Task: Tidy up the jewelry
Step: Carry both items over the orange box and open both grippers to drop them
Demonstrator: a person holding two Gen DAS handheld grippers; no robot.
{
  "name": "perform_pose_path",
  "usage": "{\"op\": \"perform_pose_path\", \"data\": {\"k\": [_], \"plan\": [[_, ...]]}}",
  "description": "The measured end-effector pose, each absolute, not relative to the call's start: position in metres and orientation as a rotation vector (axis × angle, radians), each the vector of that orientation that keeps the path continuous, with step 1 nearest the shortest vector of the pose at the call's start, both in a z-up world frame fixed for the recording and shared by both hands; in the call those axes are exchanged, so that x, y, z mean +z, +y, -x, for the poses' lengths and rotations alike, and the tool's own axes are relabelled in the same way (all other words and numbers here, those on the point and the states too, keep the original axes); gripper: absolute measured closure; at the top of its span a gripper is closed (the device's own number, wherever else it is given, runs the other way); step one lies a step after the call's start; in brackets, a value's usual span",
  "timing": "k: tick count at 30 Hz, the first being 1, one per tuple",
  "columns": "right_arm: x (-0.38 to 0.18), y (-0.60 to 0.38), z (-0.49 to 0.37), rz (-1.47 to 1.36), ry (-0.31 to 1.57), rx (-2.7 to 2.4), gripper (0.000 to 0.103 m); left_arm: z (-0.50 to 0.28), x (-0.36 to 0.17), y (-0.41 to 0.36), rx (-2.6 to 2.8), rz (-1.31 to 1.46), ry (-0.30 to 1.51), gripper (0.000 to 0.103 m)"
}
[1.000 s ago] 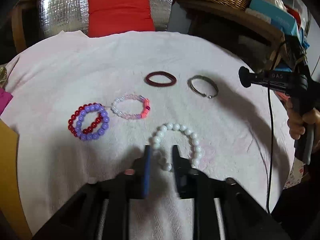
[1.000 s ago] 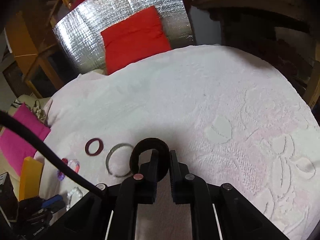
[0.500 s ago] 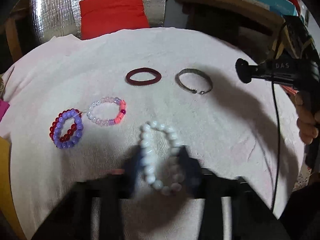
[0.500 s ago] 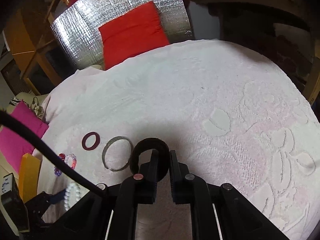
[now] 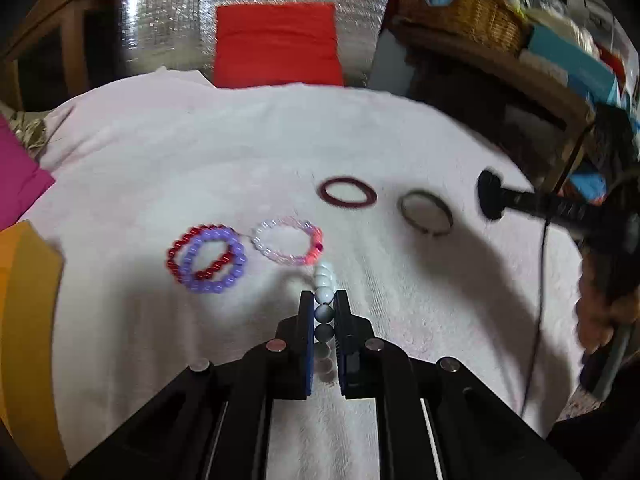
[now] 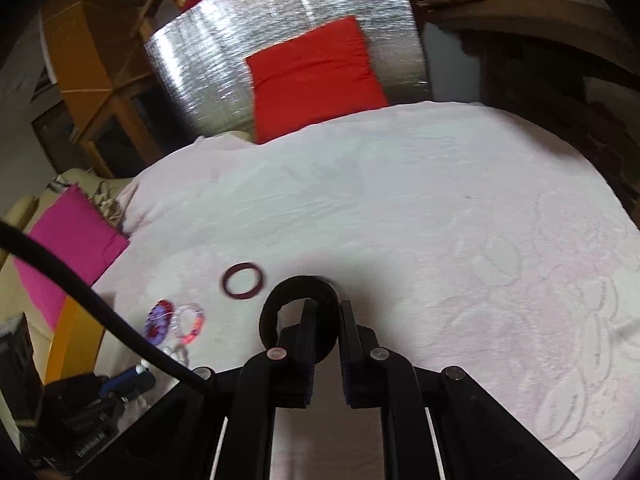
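Note:
My left gripper (image 5: 323, 300) is shut on a white bead bracelet (image 5: 324, 280), which stands on edge between the fingers above the pink cloth (image 5: 160, 160). Ahead on the cloth lie a red and purple bead bracelet pair (image 5: 206, 258), a clear-and-pink bead bracelet (image 5: 288, 241), a maroon band (image 5: 347, 192) and a metal bangle (image 5: 426, 212). My right gripper (image 6: 327, 308) is shut on a black band (image 6: 298, 292) and holds it over the cloth. The maroon band (image 6: 243, 281) and bead bracelets (image 6: 176, 320) lie to its left.
A red cushion (image 5: 276, 44) leans on a silver foil panel at the back. A wicker basket (image 5: 472, 12) sits on a shelf at the back right. A magenta cushion (image 6: 68, 248) and a yellow board (image 5: 28, 320) are at the left edge.
My left gripper closed on the white bead bracelet and lifted it off the cloth. My right gripper moved left with the black band, which now hides the metal bangle in its view.

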State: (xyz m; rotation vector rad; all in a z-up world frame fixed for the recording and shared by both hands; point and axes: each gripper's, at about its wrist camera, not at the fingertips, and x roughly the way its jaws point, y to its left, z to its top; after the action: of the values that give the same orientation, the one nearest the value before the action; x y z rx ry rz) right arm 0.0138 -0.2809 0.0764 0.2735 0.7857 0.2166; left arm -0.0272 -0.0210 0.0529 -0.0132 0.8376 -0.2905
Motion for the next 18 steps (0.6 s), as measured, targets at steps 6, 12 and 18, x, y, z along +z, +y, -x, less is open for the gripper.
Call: {"op": "perform_pose_path", "data": {"k": [6,12,18], "plan": [[0.079,-0.239,-0.008,-0.219,0.781,0.297,0.092,0.044,0.069,0.003,-0.253,0.052,0.81,0.093],[0.082,-0.197,0.006,-0.186,0.778,0.392,0.092,0.061,0.09,0.045,-0.164,0.13,0.766,0.093],[0.089,-0.151,0.025,-0.179,0.767,0.487,0.092,0.085,0.114,0.101,0.005,0.198,0.668,0.093]]}}
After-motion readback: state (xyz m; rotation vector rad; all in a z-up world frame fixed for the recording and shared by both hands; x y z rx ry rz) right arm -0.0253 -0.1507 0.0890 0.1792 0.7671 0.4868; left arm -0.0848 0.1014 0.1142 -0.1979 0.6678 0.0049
